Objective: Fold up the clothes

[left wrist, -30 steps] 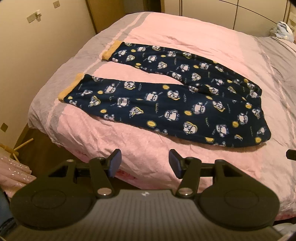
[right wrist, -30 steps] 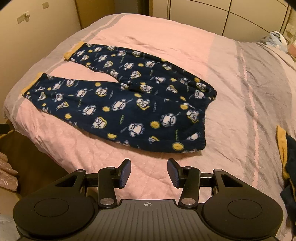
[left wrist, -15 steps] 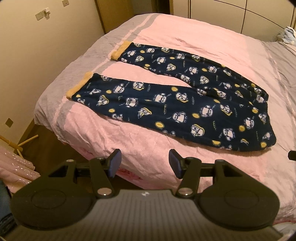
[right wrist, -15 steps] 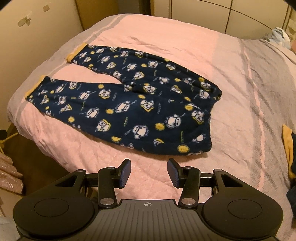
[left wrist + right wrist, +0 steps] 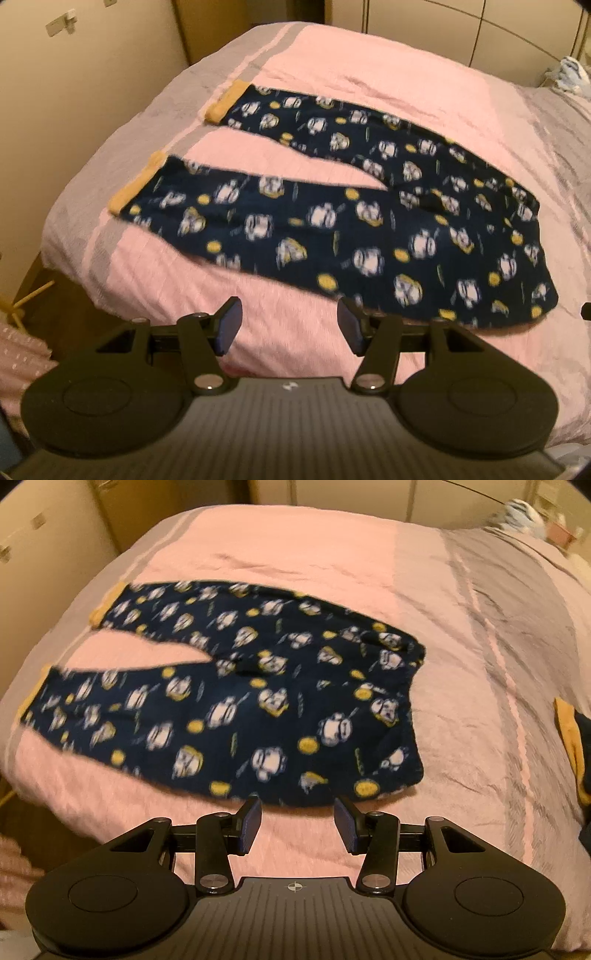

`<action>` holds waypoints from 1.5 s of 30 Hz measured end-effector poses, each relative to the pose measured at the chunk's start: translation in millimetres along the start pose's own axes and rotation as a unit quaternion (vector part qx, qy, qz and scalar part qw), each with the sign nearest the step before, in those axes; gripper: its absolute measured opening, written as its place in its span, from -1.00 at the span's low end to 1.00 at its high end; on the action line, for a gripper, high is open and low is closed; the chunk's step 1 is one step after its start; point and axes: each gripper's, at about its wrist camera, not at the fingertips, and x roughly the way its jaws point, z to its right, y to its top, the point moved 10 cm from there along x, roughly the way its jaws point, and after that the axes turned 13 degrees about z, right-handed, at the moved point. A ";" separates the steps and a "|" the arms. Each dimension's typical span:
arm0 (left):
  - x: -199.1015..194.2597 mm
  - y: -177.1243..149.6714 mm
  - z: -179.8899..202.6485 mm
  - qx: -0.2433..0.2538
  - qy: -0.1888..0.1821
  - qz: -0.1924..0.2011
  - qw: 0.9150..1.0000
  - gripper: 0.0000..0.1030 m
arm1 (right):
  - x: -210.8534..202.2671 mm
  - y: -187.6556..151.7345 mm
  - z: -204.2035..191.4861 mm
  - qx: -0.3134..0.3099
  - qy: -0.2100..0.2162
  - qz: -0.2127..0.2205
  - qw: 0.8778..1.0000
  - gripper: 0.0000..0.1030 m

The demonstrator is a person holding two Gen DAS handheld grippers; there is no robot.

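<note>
A: Count, L to R?

B: One pair of pyjama trousers [image 5: 354, 221] on the bed [image 5: 295, 85], w/ two legs and two mustard cuffs [image 5: 136, 184] at the left end. Waist sits to the right. One more dark garment w/ a mustard edge [image 5: 570, 746] lies at the far right of the right wrist view, well apart from the trousers.

A: Any writing or labels?

B: None legible; both views are blurred. A small emblem shows on each gripper body, no text.

A: How do the trousers look?

B: Navy fleece, white cartoon figures and yellow dots all over. Spread flat, legs splayed apart in a V, pink cover [image 5: 295, 554] showing between them. They lie on the pink part of the cover, grey stripes either side.

A: Tools?

B: Left gripper [image 5: 290, 326]: jaws about half parted, nothing between them, hanging over the bed's near edge just short of the lower leg. Right gripper [image 5: 297, 823]: same, roughly half parted, holding nothing, just short of the trousers' near hem by the waist.
</note>
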 end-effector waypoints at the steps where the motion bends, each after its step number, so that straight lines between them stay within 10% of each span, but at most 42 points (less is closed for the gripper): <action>1: 6.7 7.9 -5.9 0.000 -0.005 0.004 1.000 0.03 | 2.0 6.4 -0.7 0.008 -0.008 0.003 1.000 -0.08; 15: 108.2 127.1 -94.5 0.085 -0.050 0.057 0.994 0.15 | 41.8 79.0 -37.1 0.175 -0.070 0.046 0.981 -0.08; 26: 177.6 93.1 -63.7 0.130 -0.164 -0.003 0.978 0.15 | 70.6 53.5 -64.3 0.194 -0.126 0.023 0.973 -0.08; 45: 294.5 82.8 2.7 0.175 -0.172 -0.026 0.969 0.15 | 183.5 17.4 2.1 0.156 -0.120 -0.037 0.980 -0.08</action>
